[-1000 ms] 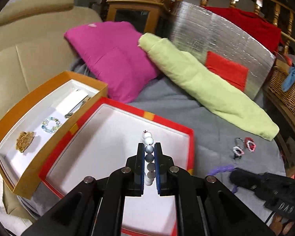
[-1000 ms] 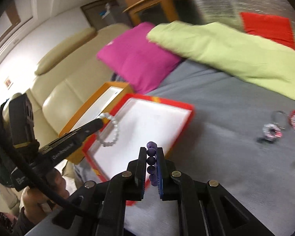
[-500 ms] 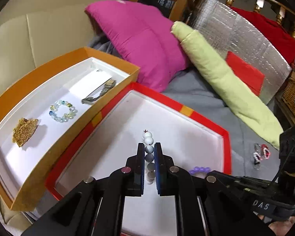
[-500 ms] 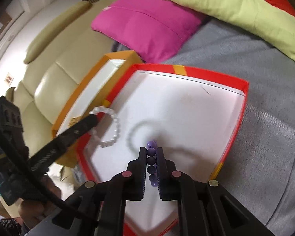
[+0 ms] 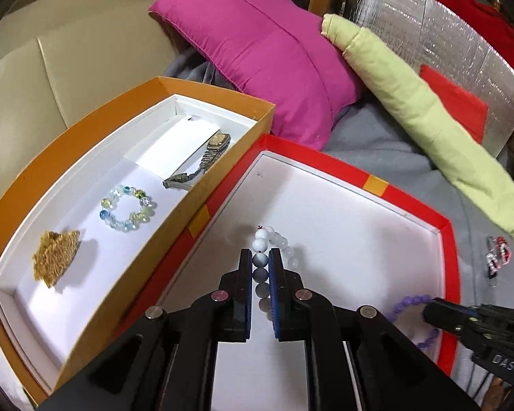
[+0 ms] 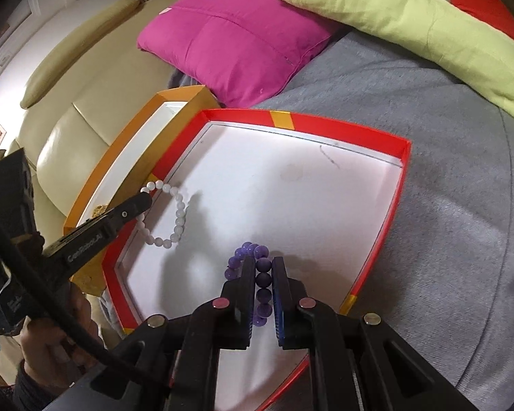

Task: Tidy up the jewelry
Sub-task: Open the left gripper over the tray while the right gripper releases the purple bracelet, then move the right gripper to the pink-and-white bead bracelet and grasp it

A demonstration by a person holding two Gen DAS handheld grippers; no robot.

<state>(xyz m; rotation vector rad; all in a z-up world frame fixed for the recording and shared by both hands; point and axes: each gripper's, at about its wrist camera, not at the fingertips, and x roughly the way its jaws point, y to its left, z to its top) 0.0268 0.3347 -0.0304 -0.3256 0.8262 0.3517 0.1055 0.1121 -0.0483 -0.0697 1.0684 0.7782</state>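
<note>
— Where were the bracelets?

— The left gripper (image 5: 260, 257) was clenched on the white bead bracelet (image 5: 269, 239), the right gripper (image 6: 264, 263) on the purple bead bracelet (image 6: 253, 257), both over the red box (image 6: 342, 130).

— Touching its floor?

— Each loop hung down just beyond its fingertips, seemingly grazing it; hard to say. White sat nearer the orange box (image 5: 219, 94).
</note>
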